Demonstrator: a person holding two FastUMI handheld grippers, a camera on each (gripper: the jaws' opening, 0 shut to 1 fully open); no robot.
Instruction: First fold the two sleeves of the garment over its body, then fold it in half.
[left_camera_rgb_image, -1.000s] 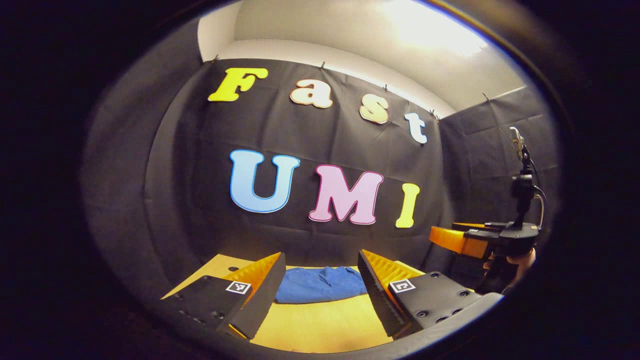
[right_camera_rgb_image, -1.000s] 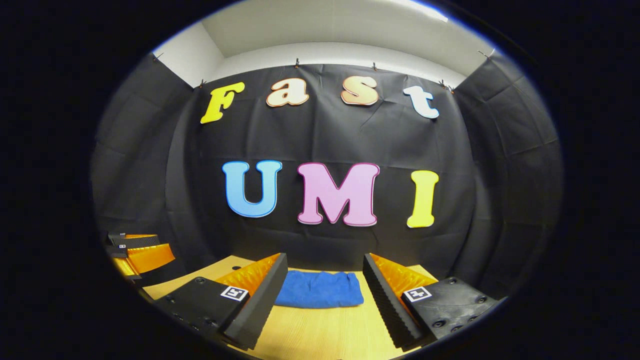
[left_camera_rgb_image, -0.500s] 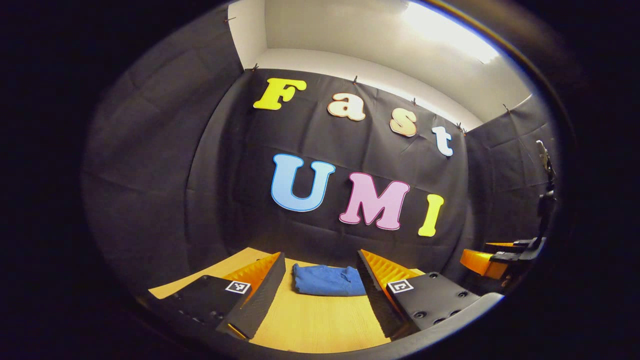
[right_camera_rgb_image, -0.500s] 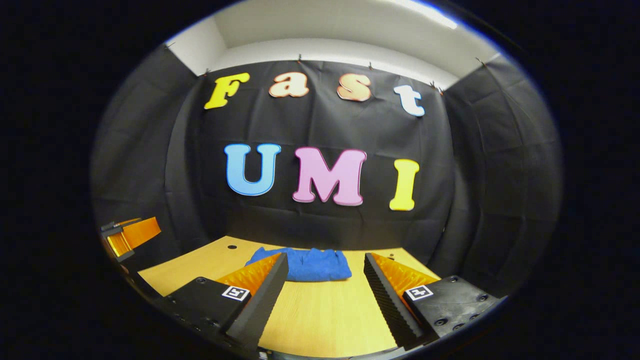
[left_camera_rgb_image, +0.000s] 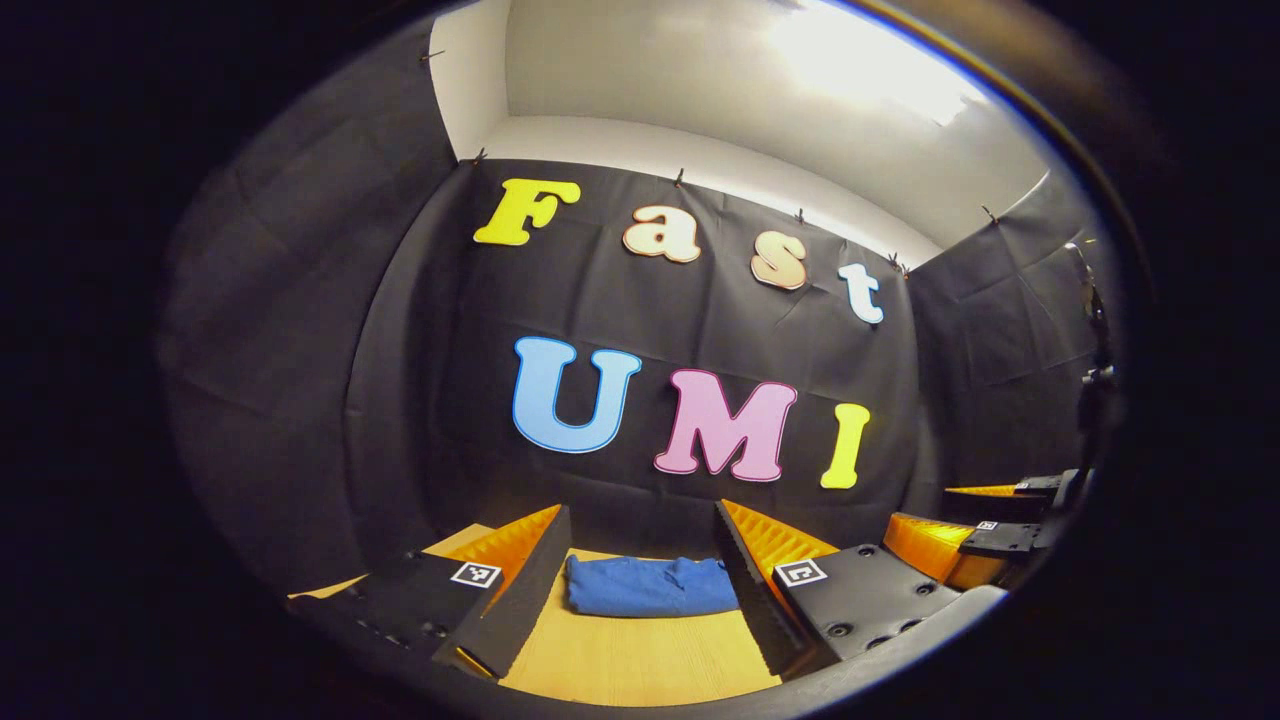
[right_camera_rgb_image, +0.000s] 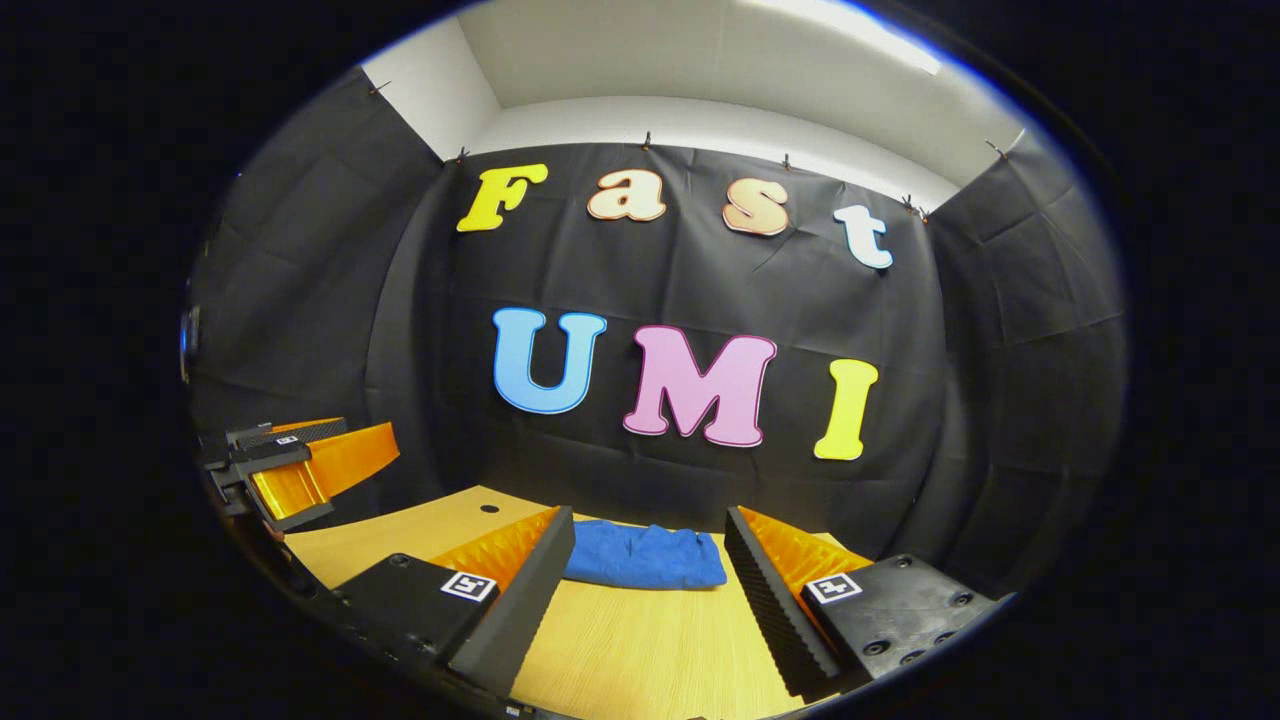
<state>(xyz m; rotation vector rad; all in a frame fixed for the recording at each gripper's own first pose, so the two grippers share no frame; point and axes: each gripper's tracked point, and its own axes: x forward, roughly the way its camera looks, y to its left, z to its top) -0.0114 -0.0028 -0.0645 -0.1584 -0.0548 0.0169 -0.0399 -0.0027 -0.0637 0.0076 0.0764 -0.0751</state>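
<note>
So the blue garment (left_camera_rgb_image: 650, 586) sits on the wooden worktop (left_camera_rgb_image: 640, 655) near the back wall, and it's already a compact little bundle. No sleeves sticking out, and the edges look stacked, so my guess is both the sleeve folds and the half fold are done. It lies well ahead of both tools, nothing touching it.

The left hand-held gripper (left_camera_rgb_image: 640, 580) has its jaws spread wide with nothing between them; the garment just happens to line up in the gap because the camera looks straight down the fingers at it. Same deal with the right hand-held gripper (right_camera_rgb_image: 648, 585): wide, empty, garment (right_camera_rgb_image: 645, 556) framed between the fingers but clearly farther away on the worktop (right_camera_rgb_image: 640, 650).

You can also catch each tool from the other's camera. The right one shows up at the right edge of the left gripper view, and the left one sits off at the left edge of the right gripper view, held up off the surface.

Why are they held like this? Looks to me like a hands-off pose: both lifted, apart from each other and clear of the cloth so the fold isn't disturbed. If anything's left, maybe a tidy-up, but I can't tell how neat the far side is from here.
</note>
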